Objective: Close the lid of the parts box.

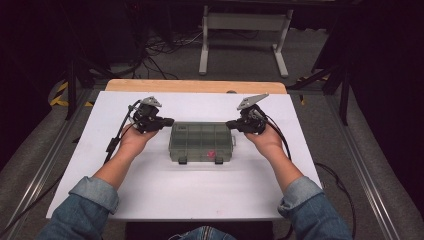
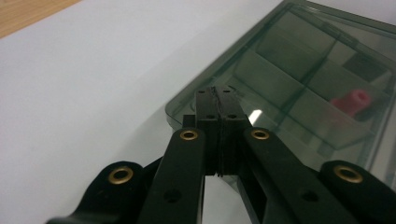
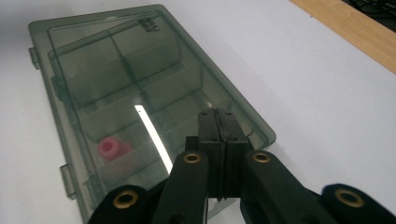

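Flanking the closed organizer box (image 1: pixel 202 141) on the bench (image 1: pixel 150 195), left gripper (image 1: pixel 169 121) at nine o'clock, right gripper (image 1: pixel 230 124) at three, both are holding fingers pressed together, empty.

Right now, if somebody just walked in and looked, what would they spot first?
First, the smoky see-through plastic box with compartments, lid shut, in the middle of the white table. Then the little pink tube-shaped piece inside a compartment near the latch side. Last, the two black grippers, the left gripper and the right gripper, jaws shut, pointing at the box's two short ends.
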Available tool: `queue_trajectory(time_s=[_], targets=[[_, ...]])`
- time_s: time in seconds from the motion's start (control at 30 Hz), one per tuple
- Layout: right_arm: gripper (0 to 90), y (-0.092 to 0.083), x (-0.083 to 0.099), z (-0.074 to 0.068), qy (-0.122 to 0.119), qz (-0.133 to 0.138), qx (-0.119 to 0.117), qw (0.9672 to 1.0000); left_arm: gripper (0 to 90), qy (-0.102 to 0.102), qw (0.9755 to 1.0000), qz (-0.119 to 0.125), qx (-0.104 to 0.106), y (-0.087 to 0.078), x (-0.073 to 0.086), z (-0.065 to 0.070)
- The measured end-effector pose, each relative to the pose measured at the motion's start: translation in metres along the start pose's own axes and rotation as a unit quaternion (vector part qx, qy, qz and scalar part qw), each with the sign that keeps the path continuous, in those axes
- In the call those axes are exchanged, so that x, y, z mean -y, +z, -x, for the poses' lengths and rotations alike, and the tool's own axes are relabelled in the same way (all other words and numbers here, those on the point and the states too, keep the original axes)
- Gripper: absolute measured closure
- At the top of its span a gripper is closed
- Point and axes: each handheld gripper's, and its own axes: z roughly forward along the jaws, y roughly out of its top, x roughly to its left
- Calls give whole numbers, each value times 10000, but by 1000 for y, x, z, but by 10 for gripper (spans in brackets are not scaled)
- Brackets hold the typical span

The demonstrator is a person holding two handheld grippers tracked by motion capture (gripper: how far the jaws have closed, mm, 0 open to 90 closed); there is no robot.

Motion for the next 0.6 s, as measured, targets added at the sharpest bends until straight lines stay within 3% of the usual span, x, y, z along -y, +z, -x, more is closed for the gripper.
queue_trajectory(time_s=[0.37,0.6], targets=[[900,-7,-3,-17,-89,-227,-228,9994,895,199,9987,-270,382,-4,-1,12],[900,-8,-2,-21,120,-455,-342,9983,895,401,9967,-449,553,-7,-2,23]])
